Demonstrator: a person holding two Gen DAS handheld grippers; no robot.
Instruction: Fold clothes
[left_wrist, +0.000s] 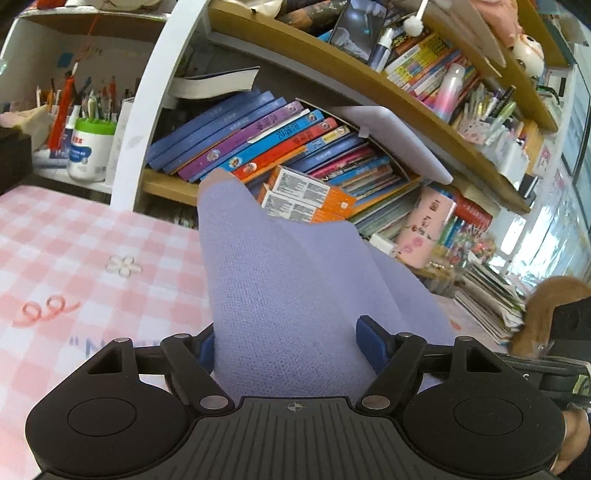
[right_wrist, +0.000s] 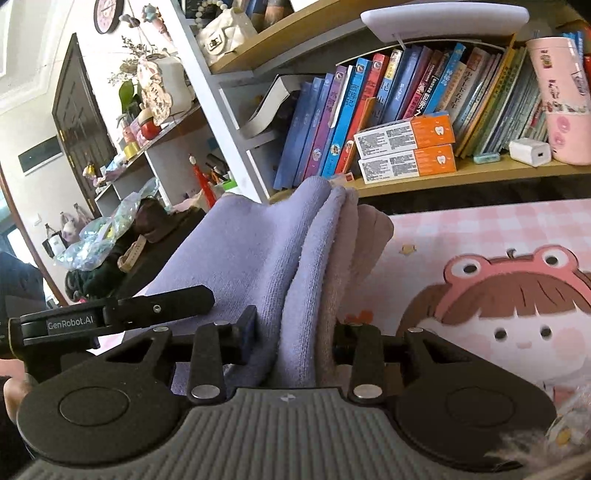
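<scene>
**Both grippers clamped on garment**

Your left gripper (left_wrist: 291, 347) is closed on the lavender knit garment (left_wrist: 295, 288), lifted above the pink checked desk (left_wrist: 74, 240). Your right gripper (right_wrist: 295, 332) pinches its bunched folds (right_wrist: 306, 258) before the bookshelf (right_wrist: 406, 177).

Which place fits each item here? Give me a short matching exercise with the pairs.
Items:
1. lavender garment
2. orange boxes
3. pink checked cloth
4. green-lidded white jar

Places:
A. stacked on the shelf in front of the books
B. spread over the table
C. pinched in both tongs
D. beside the pens, left of the white shelf upright

Pairs: 1-C, 2-A, 3-B, 4-D. The left tongs and right tongs each grip the garment.
</scene>
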